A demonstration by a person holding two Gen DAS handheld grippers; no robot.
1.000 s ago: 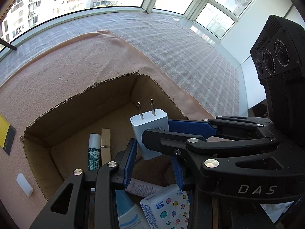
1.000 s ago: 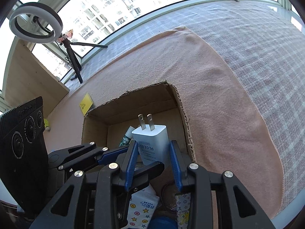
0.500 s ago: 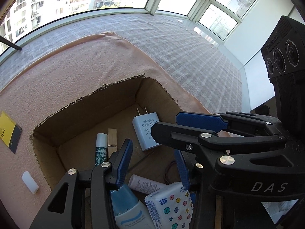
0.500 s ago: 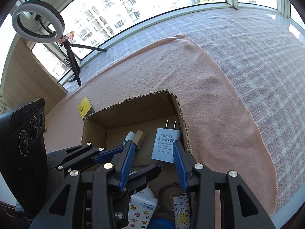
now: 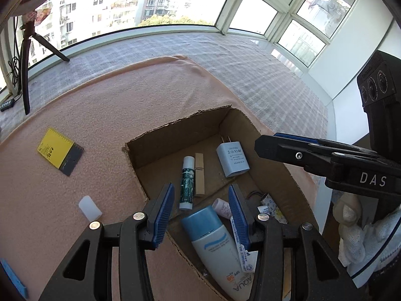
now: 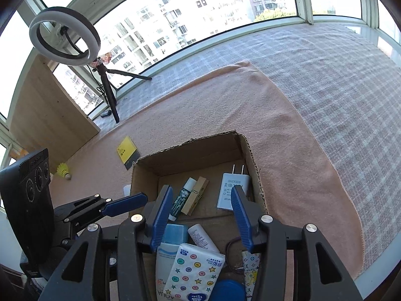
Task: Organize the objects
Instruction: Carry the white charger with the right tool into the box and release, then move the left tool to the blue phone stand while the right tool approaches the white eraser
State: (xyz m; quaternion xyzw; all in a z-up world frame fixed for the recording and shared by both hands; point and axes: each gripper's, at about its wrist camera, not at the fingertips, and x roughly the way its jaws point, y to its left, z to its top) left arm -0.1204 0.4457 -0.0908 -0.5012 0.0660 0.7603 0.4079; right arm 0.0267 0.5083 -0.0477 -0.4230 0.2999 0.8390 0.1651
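The white charger (image 6: 231, 193) lies flat in the cardboard box (image 6: 188, 150); above it the right gripper (image 6: 200, 215), jaws just widened, and the left gripper (image 5: 200, 213) both gape empty

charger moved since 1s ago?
Yes. The white charger was upright between the right tool's pads; the jaws have just been opening and it now lies flat on the cardboard box floor.
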